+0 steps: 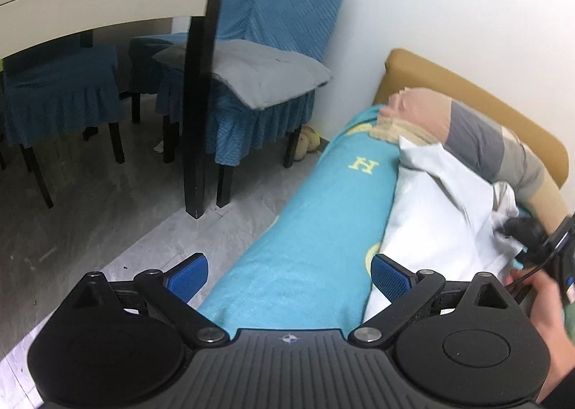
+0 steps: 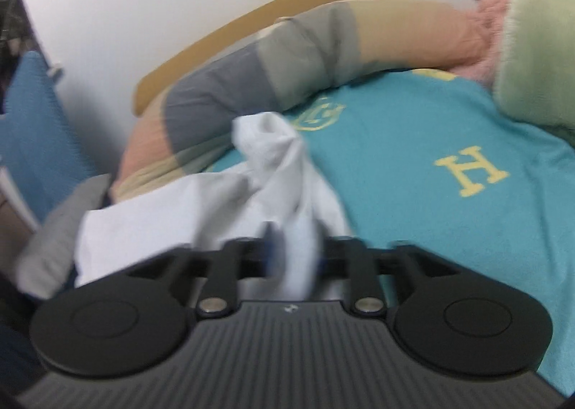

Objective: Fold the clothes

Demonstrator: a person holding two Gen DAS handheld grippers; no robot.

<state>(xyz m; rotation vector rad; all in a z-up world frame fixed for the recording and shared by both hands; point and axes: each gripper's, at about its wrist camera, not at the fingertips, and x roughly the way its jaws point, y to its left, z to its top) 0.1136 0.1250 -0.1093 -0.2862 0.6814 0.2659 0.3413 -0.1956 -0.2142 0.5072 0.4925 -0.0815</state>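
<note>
A white garment [image 1: 438, 207] lies crumpled on a turquoise blanket [image 1: 316, 229] with yellow letters, on a bed. My left gripper [image 1: 289, 276] is open and empty, its blue pads [image 1: 188, 276] spread over the blanket's edge, beside the garment. My right gripper [image 2: 293, 254] is shut on a bunched fold of the white garment [image 2: 284, 171], which rises up from between its fingers. The right gripper also shows at the right edge of the left wrist view [image 1: 539, 240], at the garment's far side.
A long striped bolster pillow [image 1: 478, 136] lies along the tan headboard [image 1: 449, 85] by the white wall. Blue-covered chairs [image 1: 273, 60], one with a grey cushion [image 1: 251, 71], and a black table leg [image 1: 196, 121] stand on the grey floor left of the bed. Pink and green plush bedding [image 2: 521, 31] lies at right.
</note>
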